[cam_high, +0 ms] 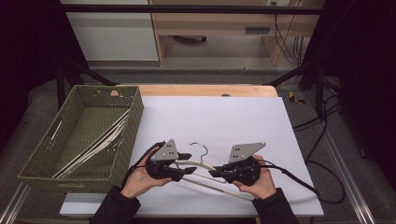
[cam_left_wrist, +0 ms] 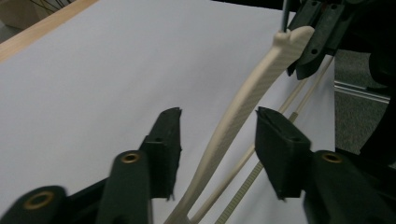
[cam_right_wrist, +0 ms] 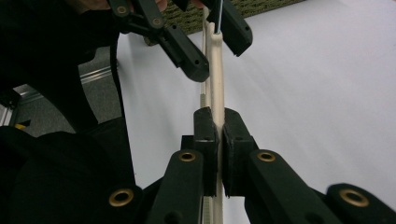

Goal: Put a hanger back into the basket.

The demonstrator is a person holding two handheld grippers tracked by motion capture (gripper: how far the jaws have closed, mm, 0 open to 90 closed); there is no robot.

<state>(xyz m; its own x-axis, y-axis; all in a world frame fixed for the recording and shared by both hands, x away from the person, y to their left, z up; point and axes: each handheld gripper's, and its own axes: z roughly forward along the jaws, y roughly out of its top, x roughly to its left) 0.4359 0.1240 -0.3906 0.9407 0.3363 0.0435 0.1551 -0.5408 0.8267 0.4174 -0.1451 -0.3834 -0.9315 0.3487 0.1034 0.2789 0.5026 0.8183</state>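
A person's two hands, entering from the near edge of the table (cam_high: 210, 91), each carry a black two-jaw gripper over a white sheet (cam_high: 224, 121) that covers most of the tabletop. Between the grippers lies a cream-coloured clothes hanger (cam_high: 201, 164) with a dark wire hook (cam_high: 200, 148) that points toward the far side; the hanger sits near the near edge of the sheet, roughly at its middle.

Right gripper (cam_high: 215, 173): its jaws are clamped on the hanger's right shoulder arm. In the right gripper view the pads of this gripper (cam_right_wrist: 217, 140) press flat against both sides of the cream bar (cam_right_wrist: 215, 70), with no gap to be seen.

Left gripper (cam_high: 189, 163): its jaws stand partly apart on either side of the hanger's left shoulder arm. In the left gripper view this gripper (cam_left_wrist: 217, 135) straddles the cream bar (cam_left_wrist: 243, 102), which passes between the pads without either pad pressing on it; the gap on the left side of the bar is plainly visible.

The hanger's thin lower rod (cam_high: 219, 188) slants toward the near right, below the right hand (cam_high: 254, 183). The left hand (cam_high: 140, 179) holds its gripper just right of a green woven basket (cam_high: 133, 126), which stands at the left side of the table and contains more pale hangers (cam_high: 95, 148) lying aslant.
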